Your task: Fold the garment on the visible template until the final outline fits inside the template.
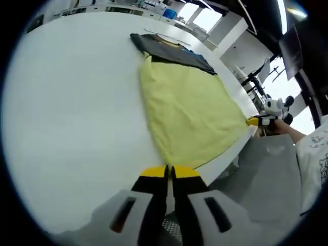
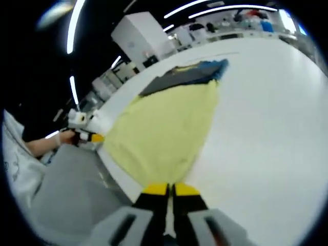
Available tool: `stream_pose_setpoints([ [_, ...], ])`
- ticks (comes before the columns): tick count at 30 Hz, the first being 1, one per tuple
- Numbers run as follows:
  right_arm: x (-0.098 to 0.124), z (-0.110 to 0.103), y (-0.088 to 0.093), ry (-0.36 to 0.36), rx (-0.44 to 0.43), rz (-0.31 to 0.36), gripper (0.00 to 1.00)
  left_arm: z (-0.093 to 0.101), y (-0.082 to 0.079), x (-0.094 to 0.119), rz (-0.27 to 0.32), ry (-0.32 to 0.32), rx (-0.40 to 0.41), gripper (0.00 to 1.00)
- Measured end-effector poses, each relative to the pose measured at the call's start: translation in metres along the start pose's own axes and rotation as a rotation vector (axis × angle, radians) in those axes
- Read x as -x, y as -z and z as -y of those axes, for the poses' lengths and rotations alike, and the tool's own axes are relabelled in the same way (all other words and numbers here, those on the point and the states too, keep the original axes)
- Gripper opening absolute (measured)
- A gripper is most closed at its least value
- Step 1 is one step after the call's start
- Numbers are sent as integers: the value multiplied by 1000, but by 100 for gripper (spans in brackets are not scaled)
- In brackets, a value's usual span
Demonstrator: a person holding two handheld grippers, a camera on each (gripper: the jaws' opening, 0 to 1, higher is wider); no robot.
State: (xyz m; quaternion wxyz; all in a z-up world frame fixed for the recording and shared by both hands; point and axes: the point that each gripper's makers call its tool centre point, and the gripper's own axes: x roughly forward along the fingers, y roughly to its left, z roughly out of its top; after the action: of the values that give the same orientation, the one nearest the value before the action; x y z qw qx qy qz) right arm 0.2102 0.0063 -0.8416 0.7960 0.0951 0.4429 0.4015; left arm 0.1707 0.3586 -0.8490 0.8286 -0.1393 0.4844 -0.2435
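A yellow garment (image 1: 187, 110) lies spread flat on the white table (image 1: 72, 113), its far end resting on a dark template (image 1: 174, 51). My left gripper (image 1: 169, 171) is shut on the garment's near edge by the table's rim. In the left gripper view, my right gripper (image 1: 259, 121) pinches the garment's other near corner, at the right. In the right gripper view, the garment (image 2: 159, 130) narrows down to my right gripper (image 2: 170, 189), which is shut on that corner. The left gripper (image 2: 92, 137) shows at the left edge of the cloth. The template (image 2: 187, 74), dark with a blue edge, lies beyond.
The table (image 2: 266, 118) stretches wide and white past the garment. A person's hand (image 1: 287, 130) and patterned white sleeve (image 1: 318, 154) hold the right gripper. Grey floor (image 1: 271, 174) lies below the table's edge. Benches and clutter stand far behind (image 2: 230, 25).
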Motion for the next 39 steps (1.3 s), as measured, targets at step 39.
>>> stream_pose_setpoints([
  [39, 60, -31, -55, -134, -296, 146, 0, 65, -58, 60, 124, 312, 102, 0],
])
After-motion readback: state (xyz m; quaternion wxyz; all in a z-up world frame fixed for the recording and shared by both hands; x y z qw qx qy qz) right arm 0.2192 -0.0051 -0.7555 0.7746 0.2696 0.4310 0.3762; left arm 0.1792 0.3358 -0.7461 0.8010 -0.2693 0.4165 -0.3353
